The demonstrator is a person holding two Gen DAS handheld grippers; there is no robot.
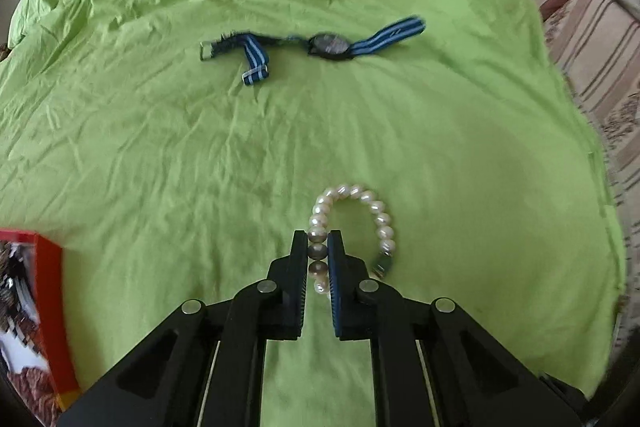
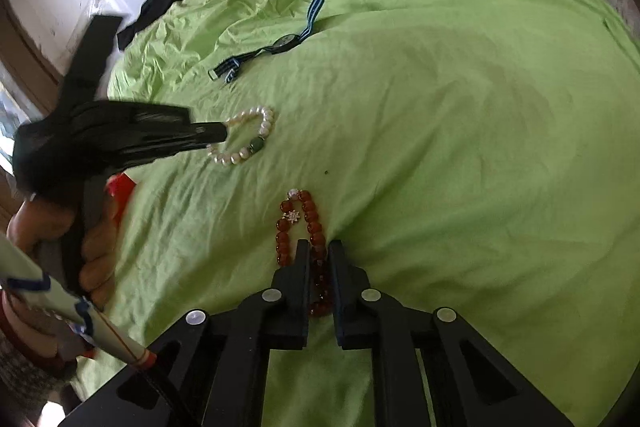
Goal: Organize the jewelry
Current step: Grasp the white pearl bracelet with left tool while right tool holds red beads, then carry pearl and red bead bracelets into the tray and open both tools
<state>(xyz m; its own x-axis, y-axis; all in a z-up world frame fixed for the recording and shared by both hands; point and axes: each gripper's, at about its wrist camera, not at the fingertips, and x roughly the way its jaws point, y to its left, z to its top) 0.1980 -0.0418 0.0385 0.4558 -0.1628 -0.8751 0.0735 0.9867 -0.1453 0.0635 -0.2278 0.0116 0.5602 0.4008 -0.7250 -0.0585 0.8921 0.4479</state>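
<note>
We see two grippers at work: the left gripper (image 1: 318, 241) is clamped on one pearl bracelet (image 1: 352, 223), and the right gripper (image 2: 319, 249) is pinched narrowly on one red bead bracelet (image 2: 304, 227). Both bracelets lie on the green sheet (image 1: 160, 147), close to each other. Farther out lies one watch (image 1: 330, 45) with a blue striped strap, well apart from them. One red box (image 1: 48, 299) sits at the left edge.

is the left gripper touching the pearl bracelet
Touching. The left wrist view shows the left gripper with its jaws pressed on both sides of the pearl bracelet.
</note>
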